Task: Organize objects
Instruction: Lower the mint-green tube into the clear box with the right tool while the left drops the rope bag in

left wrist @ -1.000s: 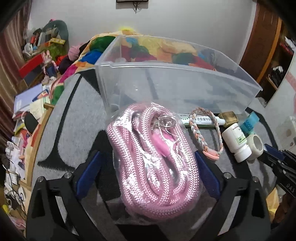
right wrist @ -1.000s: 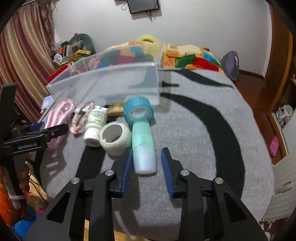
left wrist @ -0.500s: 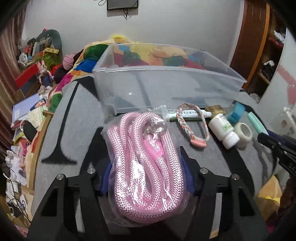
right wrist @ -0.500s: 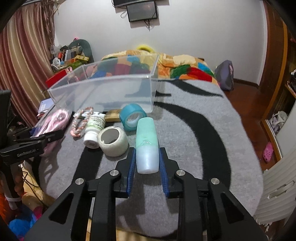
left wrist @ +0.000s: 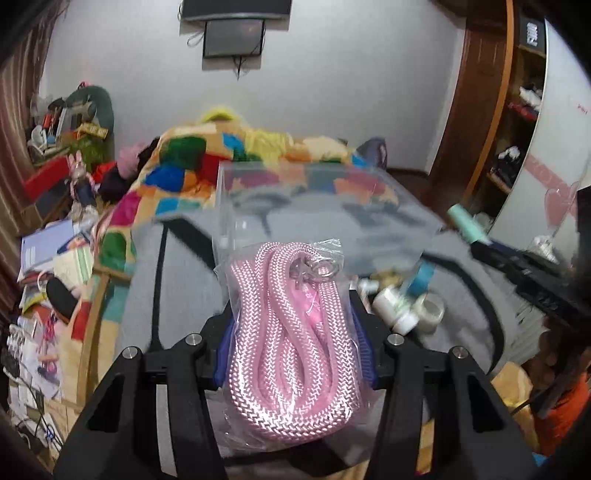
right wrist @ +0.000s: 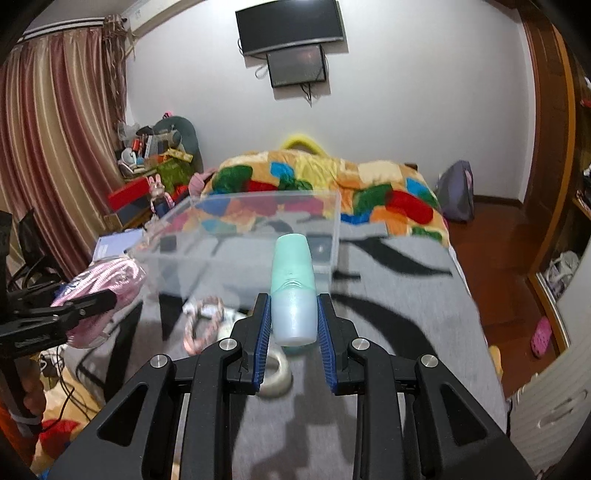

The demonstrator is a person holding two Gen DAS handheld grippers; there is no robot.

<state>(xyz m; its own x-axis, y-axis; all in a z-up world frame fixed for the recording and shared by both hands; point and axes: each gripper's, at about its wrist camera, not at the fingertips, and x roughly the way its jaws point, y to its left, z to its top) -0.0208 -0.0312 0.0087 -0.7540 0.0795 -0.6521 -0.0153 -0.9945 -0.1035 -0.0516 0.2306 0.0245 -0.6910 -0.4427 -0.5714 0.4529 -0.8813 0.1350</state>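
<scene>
Gripping a bagged pink rope [left wrist: 291, 343], the left gripper [left wrist: 293, 347] has its blue pads closed against the bag's sides, lifted clear of the grey blanket [left wrist: 177, 291]. The right gripper [right wrist: 293, 325] is closed on a mint-green bottle [right wrist: 293, 291], pinched at its pale lower body, the cap pointing toward the clear plastic bin [right wrist: 251, 236]. Below the bottle, nearer than the bin, lie a white tape roll [right wrist: 275, 373] and a braided pink cord [right wrist: 205, 321]; a white pill bottle [left wrist: 391, 310] and a blue tape roll [left wrist: 421, 277] lie alongside. Beyond the bin lies a patchwork quilt [right wrist: 332, 184], with a wall-mounted screen [right wrist: 291, 26] behind.
</scene>
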